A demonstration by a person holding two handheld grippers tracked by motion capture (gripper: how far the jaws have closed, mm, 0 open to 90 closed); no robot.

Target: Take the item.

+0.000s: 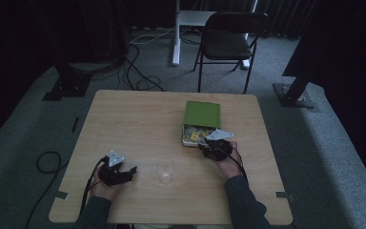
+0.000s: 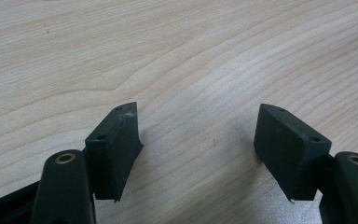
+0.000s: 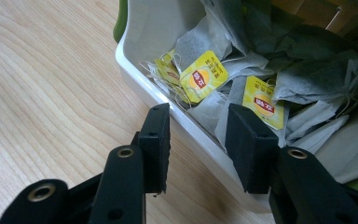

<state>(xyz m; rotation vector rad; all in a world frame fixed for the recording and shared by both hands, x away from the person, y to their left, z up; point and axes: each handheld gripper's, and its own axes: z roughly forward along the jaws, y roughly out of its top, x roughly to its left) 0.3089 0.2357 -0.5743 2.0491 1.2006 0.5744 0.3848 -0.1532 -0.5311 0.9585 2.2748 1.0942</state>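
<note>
right gripper point(image 3: 196, 140) fingers straddle box point(image 3: 144, 74) rim, tea bags point(image 3: 223, 93) beyond.

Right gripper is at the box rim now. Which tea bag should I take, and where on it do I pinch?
Go for the tea bag lying just inside the white box wall, ahead of the right gripper. Pinch its paper pouch below the yellow tag, coming from above over the rim: the jaws now straddle the wall, so both need to lift inside first. The pouch looks flat and loose.

I work at a pale wooden table point(image 1: 138, 119) on grey carpet point(image 1: 28, 129). Beyond it a black folding chair point(image 1: 228, 40) stands. The room is dim.
</note>
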